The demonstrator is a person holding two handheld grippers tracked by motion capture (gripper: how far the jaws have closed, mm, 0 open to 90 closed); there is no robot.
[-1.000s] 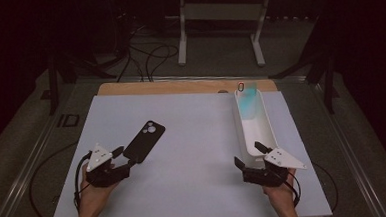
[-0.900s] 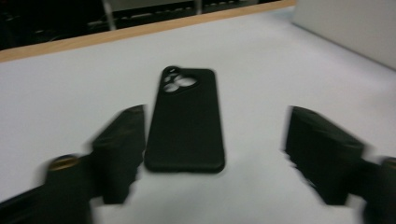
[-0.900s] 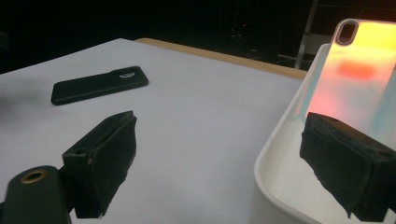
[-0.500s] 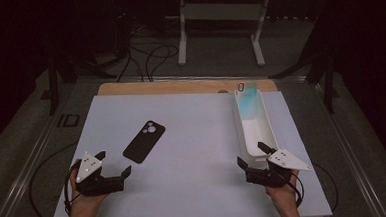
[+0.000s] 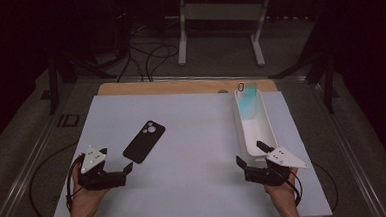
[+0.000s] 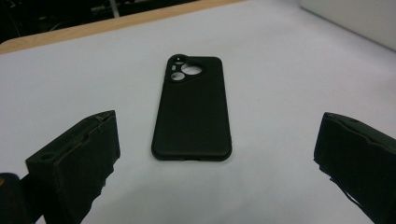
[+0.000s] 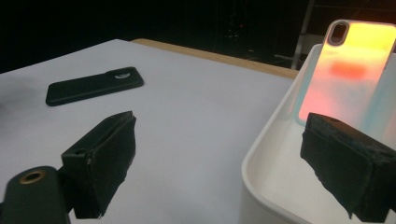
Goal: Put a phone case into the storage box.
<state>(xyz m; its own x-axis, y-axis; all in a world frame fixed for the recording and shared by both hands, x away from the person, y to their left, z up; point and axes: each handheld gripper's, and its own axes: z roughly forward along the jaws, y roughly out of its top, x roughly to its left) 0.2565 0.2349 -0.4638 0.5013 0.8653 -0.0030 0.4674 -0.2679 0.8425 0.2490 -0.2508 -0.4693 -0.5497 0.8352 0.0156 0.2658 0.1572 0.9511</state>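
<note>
1. High view: the black phone case (image 5: pixel 144 141) lies flat on the white table mat (image 5: pixel 191 118), left of the frame's centre. Its long axis runs on a diagonal, with the camera-cutout end toward the upper right and the plain end toward the lower left. The left gripper (image 5: pixel 121 171) sits at the lower left, just below the case and apart from it, jaws spread wide with nothing between them. They have just been opening. The right gripper (image 5: pixel 250 154) rests at the lower right, jaws apart, at the near end of the long white tray (image 5: pixel 256 130). A translucent phone case (image 5: pixel 247 99) leans in the tray's far end, and its colours are faint here.

2. Left gripper view: the black phone case (image 6: pixel 194 108) lies in the middle of the frame, long axis nearly vertical, cutout end uppermost. The two black jaws stand at the lower corners, well clear of it and partly cut off by the frame edges.

3. Right gripper view: the black phone case (image 7: pixel 93 86) shows at the upper left, foreshortened, cutout end toward the right. The translucent phone case (image 7: pixel 352 70) stands tilted in the tray (image 7: pixel 266 154) at the upper right, glowing orange; the right-hand jaw hides its lower edge. The jaws are apart and hold nothing.
</note>
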